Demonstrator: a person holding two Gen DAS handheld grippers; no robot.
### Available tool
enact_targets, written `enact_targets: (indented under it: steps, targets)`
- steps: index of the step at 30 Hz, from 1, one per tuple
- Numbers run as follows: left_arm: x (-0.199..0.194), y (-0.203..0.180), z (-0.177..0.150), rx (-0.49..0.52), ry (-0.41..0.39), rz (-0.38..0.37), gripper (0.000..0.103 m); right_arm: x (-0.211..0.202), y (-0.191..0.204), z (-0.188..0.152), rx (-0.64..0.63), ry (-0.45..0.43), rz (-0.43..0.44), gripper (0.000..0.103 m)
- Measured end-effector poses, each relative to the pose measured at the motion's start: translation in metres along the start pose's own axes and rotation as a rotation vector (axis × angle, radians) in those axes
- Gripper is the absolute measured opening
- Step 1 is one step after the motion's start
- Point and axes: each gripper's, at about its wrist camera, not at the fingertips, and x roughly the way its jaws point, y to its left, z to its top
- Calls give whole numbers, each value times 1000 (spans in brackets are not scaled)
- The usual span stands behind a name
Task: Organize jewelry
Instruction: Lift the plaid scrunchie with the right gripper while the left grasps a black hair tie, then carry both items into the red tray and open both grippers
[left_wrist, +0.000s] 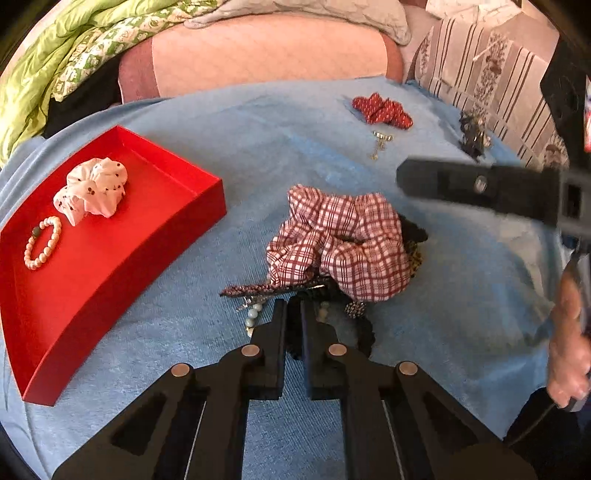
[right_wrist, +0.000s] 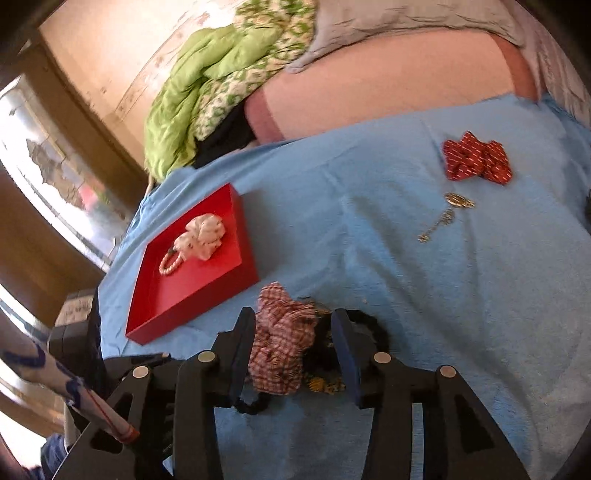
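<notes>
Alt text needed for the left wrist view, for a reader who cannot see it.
The left gripper, jaws shut, pinches a black scrunchie at the near edge of a pile topped by a red-and-white plaid scrunchie on a blue cloth. At left, a red tray holds a white spotted scrunchie and a pink bead bracelet.

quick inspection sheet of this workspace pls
surface: blue cloth, wrinkled
job's things: red tray holds white scrunchie and bead bracelet; plaid scrunchie on a mixed pile
clutter: red scrunchie and gold chain lie apart
grippers: left tool shut on black scrunchie; right tool open over the pile
cables: thin black cable
surroundings: green quilt, pink bedding
</notes>
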Motion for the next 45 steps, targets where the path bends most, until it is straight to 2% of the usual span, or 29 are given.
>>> enact_targets:
  steps: [7, 9, 10, 12, 17, 20, 25, 37, 45]
  targets:
    - [-21, 18, 4, -53, -60, -35, 7, 28, 19, 0, -107, 33, -90, 46]
    - [-22, 20, 5, -56, -68, -35, 7, 43, 27, -4, -161, 85, -125, 25]
    - [-24, 21, 5, -56, -72, -34, 7, 46, 29, -5, -178, 93, -152, 5]
    - [-27, 24, 5, -61, -84, -37, 7, 41, 29, -5, -175, 65, -159, 5]
    - [-40, 32, 8, -78, -132, -54, 7, -19, 14, 16, -65, -175, -39, 4]
    - [-42, 35, 10, -85, -137, -55, 7, -36, -1, 18, -4, -241, -27, 4]
    - [-46, 35, 13, -95, -160, -68, 7, -35, -14, 19, 55, -225, 5, 4]
    - [-54, 50, 17, -125, -198, -38, 7, -32, 0, 18, 25, -221, 22, 4]
    - [-71, 81, 19, -190, -255, 6, 7, -21, 16, 20, 7, -209, 47, 4]
